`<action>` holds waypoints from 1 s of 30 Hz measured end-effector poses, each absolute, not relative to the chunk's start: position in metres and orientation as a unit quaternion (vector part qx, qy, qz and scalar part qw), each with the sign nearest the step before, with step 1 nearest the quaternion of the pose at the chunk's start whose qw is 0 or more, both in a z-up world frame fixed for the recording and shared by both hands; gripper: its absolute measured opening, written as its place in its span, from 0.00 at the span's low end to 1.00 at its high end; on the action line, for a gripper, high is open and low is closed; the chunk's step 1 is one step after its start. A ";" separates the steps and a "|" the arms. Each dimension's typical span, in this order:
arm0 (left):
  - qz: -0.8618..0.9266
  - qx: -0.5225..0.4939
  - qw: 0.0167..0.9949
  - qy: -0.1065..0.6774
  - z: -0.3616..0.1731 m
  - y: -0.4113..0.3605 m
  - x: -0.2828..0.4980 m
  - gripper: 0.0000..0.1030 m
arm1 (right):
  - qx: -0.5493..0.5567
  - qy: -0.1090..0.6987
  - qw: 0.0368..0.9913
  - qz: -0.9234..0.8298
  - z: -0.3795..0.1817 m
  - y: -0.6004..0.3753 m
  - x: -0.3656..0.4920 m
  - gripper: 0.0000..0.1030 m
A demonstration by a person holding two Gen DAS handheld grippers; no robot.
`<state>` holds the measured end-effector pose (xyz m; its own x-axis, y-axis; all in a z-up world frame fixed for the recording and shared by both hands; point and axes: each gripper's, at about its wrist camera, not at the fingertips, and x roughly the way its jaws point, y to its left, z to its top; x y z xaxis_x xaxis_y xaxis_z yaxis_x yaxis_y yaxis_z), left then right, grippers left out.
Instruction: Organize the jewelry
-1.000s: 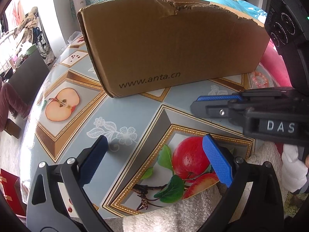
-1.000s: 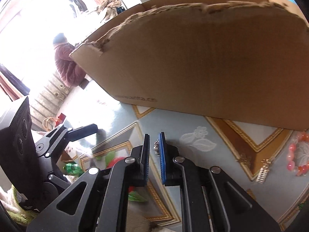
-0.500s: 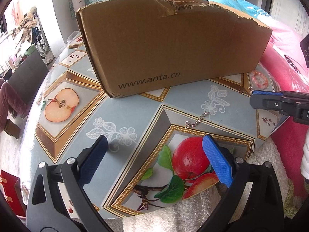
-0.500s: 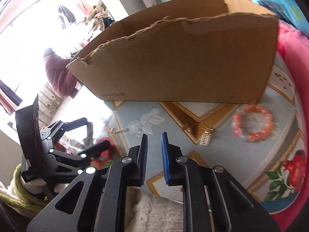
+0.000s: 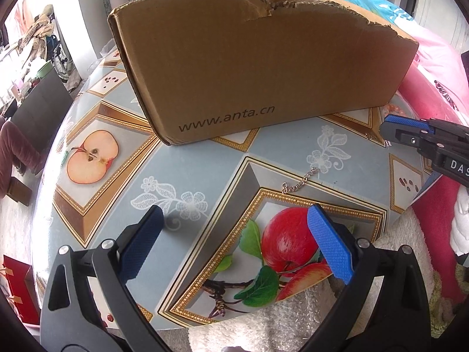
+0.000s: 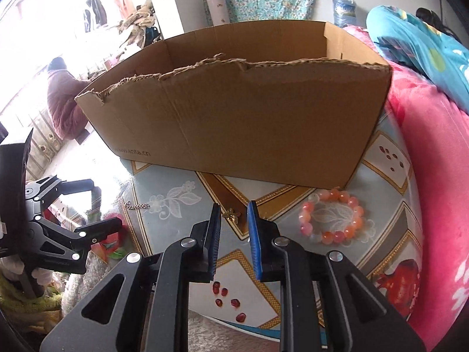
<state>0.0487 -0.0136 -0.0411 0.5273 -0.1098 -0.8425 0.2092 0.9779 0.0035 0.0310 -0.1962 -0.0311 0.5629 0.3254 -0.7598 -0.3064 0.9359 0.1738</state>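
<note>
Now the short silver chain (image 5: 300, 182) is lying loose on the fruit-patterned tablecloth (image 5: 205, 158), just off the corner of the gold frame around the printed red apple, where a second ago it was pinched in the right gripper (image 6: 233, 228) near that spot. That gripper is now sitting further right with its blue pads a narrow gap apart and nothing between them, and it is lining up on a small gold charm (image 6: 231, 214) lying just beyond its fingertips. Beside the charm, the pink bead bracelet (image 6: 332, 217) is resting near the foot of the torn cardboard box (image 6: 249, 129). The left gripper (image 5: 234, 228) is hanging wide open and empty over the apple print, the chain just ahead of it. Judging from this, the chain looks handed over to the left side, and the right is probably turning to the charm next.
</note>
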 end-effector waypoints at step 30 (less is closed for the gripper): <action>-0.077 0.058 0.892 0.442 -0.037 -0.017 0.031 0.93 | 0.035 0.437 0.881 0.178 -0.030 -0.183 0.024 0.13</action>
<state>0.0308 -0.0168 -0.0370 0.5968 -0.0862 -0.7977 0.1883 0.9815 0.0349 0.0236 -0.1831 -0.0302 0.5543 0.3449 -0.7575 -0.2832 0.9339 0.2180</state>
